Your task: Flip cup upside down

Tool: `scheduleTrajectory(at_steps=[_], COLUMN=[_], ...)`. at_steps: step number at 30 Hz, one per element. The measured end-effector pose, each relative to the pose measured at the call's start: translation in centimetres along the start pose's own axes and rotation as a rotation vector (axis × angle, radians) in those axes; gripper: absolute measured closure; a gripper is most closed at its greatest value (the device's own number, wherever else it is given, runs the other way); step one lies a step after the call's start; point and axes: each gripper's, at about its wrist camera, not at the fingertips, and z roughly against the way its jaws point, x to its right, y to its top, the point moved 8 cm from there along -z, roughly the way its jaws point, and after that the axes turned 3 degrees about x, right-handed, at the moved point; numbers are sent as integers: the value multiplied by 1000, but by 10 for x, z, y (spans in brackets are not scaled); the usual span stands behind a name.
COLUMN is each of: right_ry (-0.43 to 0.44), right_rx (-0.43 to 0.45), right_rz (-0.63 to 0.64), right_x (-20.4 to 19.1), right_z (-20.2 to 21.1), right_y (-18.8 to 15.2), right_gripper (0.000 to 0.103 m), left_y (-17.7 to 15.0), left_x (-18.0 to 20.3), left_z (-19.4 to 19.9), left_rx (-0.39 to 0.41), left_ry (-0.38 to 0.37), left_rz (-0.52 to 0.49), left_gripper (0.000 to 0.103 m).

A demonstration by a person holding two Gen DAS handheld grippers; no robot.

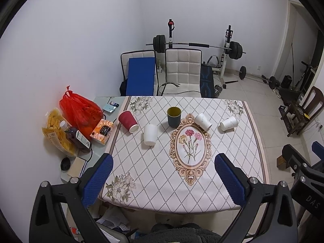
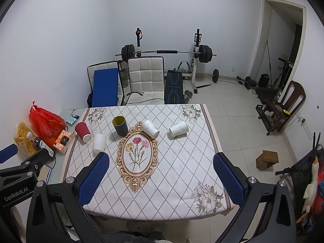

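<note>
I hold both tongs, left (image 1: 164, 177) and right (image 2: 161, 175), spread wide and empty above the counter's (image 2: 182, 182) near edge. The dark cup (image 1: 174, 116) stands upright mid-row, mouth up, untouched; grasp and flip remain, I judge.

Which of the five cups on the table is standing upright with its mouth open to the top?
The dark green cup with the yellow inside; the red cup and three white ones aren't mouth-up.

Five cups are set in a row across the far half of the counter (image 1: 154, 186): one upright cup (image 1: 174, 116) stands mid-row, two cups are laid leftward, two rightward.
</note>
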Motion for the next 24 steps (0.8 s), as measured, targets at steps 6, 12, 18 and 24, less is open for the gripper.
scheduleTrajectory(at_steps=[6, 12, 18, 24], right_ry=[0, 1, 3, 6], right_rx=[2, 4, 5, 6], right_rz=[-2, -2, -2, -4], right_x=[0, 1, 1, -1], right_z=[1, 1, 1, 2], right_y=[2, 1, 1, 5], right_gripper=[0, 0, 0, 0], left_y=[0, 1, 3, 5], left_x=[-1, -2, -3, -7], left_z=[0, 0, 0, -1], left_rx=[0, 2, 5, 7], left_ry=[-1, 0, -1, -3], left_rz=[1, 2, 3, 5], left_gripper=[0, 0, 0, 0])
